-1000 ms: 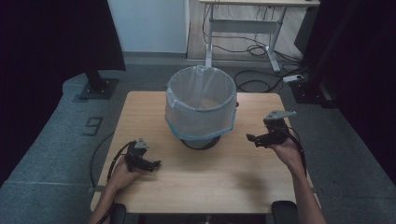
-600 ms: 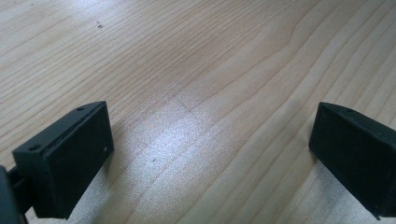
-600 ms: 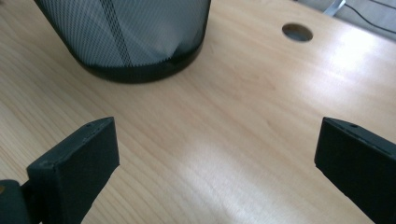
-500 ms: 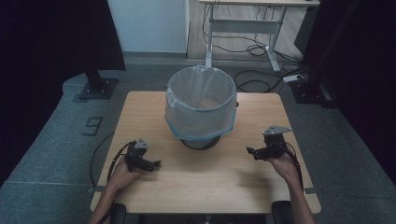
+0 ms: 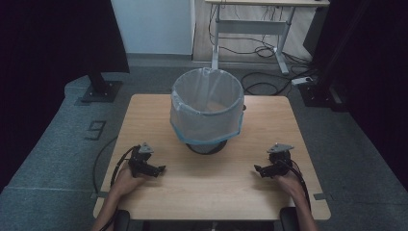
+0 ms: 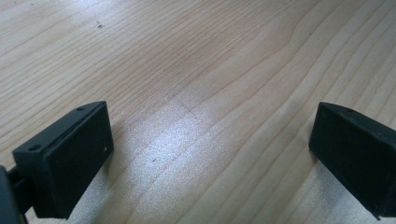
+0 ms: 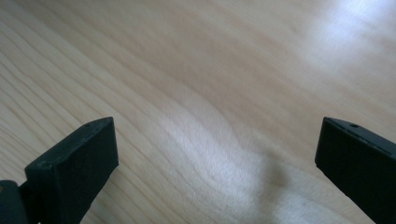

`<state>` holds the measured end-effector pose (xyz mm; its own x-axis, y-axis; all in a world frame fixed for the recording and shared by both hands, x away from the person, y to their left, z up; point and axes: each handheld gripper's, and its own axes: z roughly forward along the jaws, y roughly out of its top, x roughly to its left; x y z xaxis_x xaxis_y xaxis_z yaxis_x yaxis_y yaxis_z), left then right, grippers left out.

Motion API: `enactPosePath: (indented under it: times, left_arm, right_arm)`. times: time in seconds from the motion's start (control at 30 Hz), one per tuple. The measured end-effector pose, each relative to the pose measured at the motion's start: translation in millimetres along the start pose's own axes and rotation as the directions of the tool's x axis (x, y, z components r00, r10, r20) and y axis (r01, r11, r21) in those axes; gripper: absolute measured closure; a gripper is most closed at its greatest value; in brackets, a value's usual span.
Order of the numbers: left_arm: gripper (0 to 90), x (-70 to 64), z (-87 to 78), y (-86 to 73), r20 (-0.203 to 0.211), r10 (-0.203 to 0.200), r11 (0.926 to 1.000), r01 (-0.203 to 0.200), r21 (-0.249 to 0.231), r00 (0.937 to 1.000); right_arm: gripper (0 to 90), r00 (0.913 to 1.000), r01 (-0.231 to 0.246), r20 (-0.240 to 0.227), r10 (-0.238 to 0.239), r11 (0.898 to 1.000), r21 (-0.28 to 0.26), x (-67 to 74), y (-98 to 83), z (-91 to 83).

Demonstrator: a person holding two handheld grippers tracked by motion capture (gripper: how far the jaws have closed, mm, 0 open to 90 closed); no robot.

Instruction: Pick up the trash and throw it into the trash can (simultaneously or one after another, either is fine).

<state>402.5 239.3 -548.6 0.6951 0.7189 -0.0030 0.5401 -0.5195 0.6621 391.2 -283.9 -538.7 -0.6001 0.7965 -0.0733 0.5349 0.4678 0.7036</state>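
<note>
The wooden table [image 5: 211, 192] fills the middle of the high view. At its upper centre stands a round bin [image 5: 207, 113] lined with a pale bag. The left tongs [image 5: 153, 169] rest at lower left and the right tongs [image 5: 262, 170] at lower right, well apart from the bin, both spread wide over bare wood, holding nothing.

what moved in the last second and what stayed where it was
The right tongs drew back from beside the bin toward the person's near edge of the table and came lower, jaws open and holding nothing. The left tongs stayed at the near left, also open and empty. The lined waste bin did not move.
</note>
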Motion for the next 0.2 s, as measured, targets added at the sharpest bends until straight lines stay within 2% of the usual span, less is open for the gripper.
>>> enactPosePath:
  times: [0.1, 0.2]
  left_arm:
    - [0.0, 0.0, 0.0, 0.0, 0.0, 0.0, 1.0, 0.0, 0.0, 1.0]
    - [0.0, 0.0, 0.0, 0.0, 0.0, 0.0, 1.0, 0.0, 0.0, 1.0]
  right_arm:
    - [0.0, 1.0, -0.001, -0.008, 0.001, 0.999, 0.033, 0.3, -6.4, 7.4]
    - [0.0, 0.9994, -0.019, -0.027, 0.019, 1.0, 0.006, -0.6, -10.4, 10.6]
